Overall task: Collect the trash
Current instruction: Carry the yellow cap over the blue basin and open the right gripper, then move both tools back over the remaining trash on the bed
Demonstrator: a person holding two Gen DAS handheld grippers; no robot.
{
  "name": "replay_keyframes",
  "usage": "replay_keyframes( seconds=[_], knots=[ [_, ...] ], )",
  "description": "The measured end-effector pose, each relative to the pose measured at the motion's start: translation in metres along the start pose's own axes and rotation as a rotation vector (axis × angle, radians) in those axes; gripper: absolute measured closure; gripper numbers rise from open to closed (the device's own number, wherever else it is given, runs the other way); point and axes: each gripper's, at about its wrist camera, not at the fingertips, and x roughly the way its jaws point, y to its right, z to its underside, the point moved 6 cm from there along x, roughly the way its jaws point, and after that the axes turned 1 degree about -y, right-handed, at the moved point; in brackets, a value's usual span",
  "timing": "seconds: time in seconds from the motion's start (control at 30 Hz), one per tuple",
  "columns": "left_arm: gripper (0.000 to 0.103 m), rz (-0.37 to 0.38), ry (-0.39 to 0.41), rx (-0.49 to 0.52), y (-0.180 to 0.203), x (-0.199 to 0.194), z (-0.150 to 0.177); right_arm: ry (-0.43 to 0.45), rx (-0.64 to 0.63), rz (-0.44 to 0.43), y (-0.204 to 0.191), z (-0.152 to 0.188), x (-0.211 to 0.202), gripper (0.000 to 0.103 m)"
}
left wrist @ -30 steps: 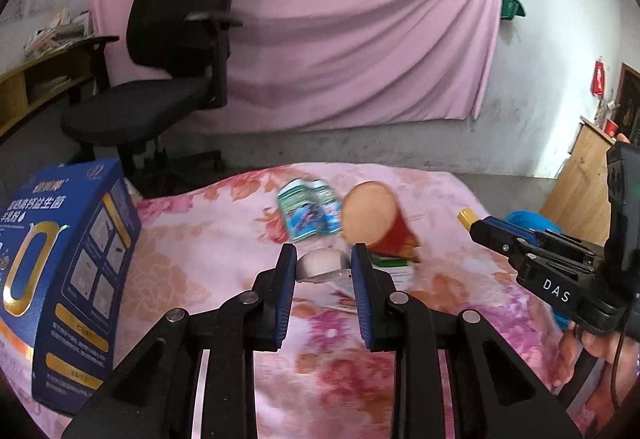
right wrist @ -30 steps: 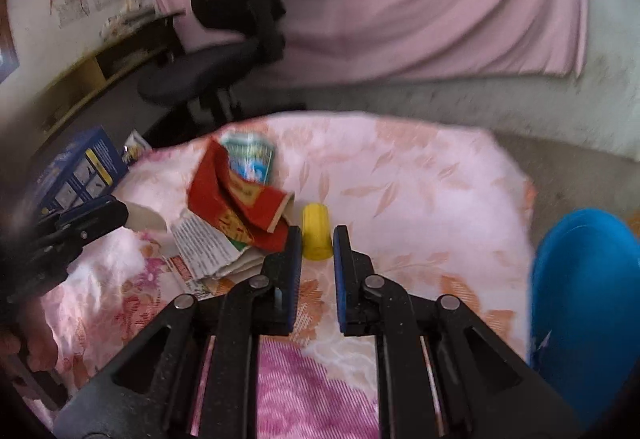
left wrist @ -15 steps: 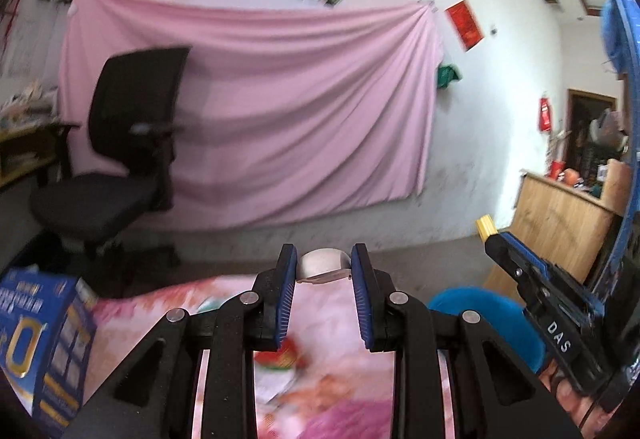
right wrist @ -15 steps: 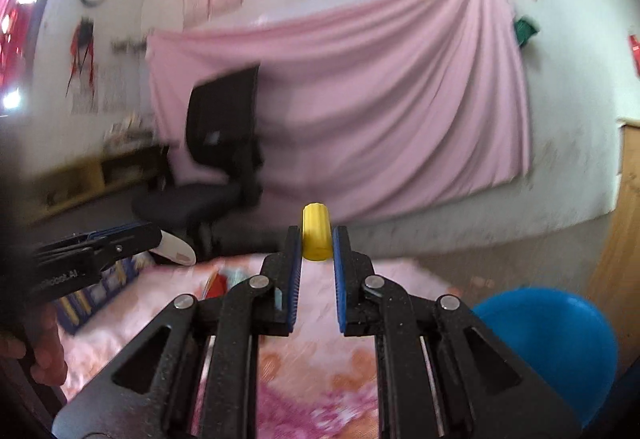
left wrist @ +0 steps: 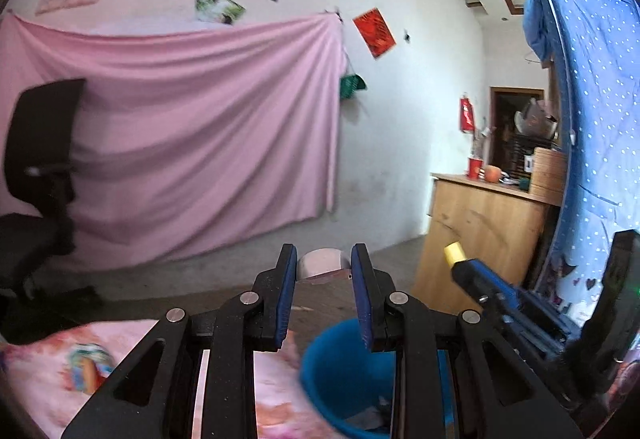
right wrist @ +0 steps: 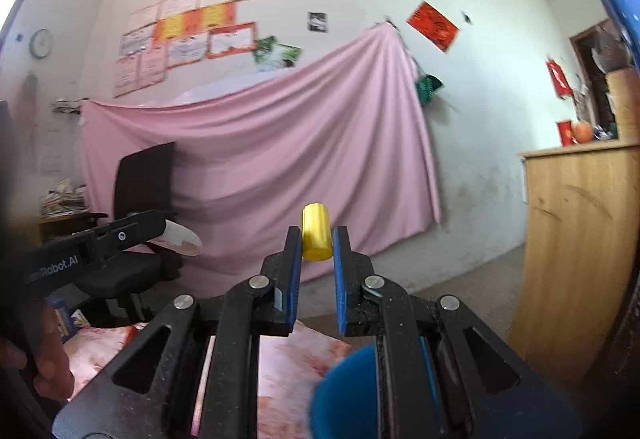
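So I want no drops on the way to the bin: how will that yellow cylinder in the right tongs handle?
The yellow cylinder looks rigid: the right tongs clamp it without denting. It seems light and smooth, so it might slip. Being round, it would probably roll if it missed the blue bin.

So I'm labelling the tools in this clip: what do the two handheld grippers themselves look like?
Both match: the left gripper and right gripper have matte black linkage arms with round silver pivot pins, ending in two flat fingers faced with ribbed blue pads. Seen from the right wrist view, the left gripper's black body carries pale lettering ending "Robot.AI". A bare hand grips its handle; no sleeve shows.
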Motion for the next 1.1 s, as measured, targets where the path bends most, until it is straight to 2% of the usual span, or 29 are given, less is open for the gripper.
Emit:
replay_keyframes(
  seconds=[0.13, 0.33, 0.67, 0.77, 0.87, 1.1],
  knots=[
    [0.08, 0.04, -0.066, -0.016, 0.022, 0.032, 0.007, -0.064, 0.046, 0.056, 0.036, 0.012, 0.004, 0.059],
    [0.08, 0.063, -0.19, -0.045, 0.036, 0.066, 0.025, -0.16, 0.138, 0.11, 0.079, 0.032, 0.01, 0.059],
    [0.08, 0.09, -0.401, -0.113, 0.031, 0.092, 0.059, -0.356, 0.185, 0.179, 0.109, 0.069, 0.032, 0.059],
    [0.079, 0.093, -0.424, -0.136, 0.029, 0.097, 0.062, -0.389, 0.196, 0.186, 0.113, 0.078, 0.035, 0.058],
    [0.074, 0.078, -0.447, -0.142, 0.025, 0.099, 0.064, -0.413, 0.212, 0.189, 0.116, 0.083, 0.038, 0.058],
    [0.067, 0.036, -0.432, -0.142, 0.015, 0.091, 0.061, -0.431, 0.218, 0.183, 0.118, 0.085, 0.043, 0.057]
  ],
)
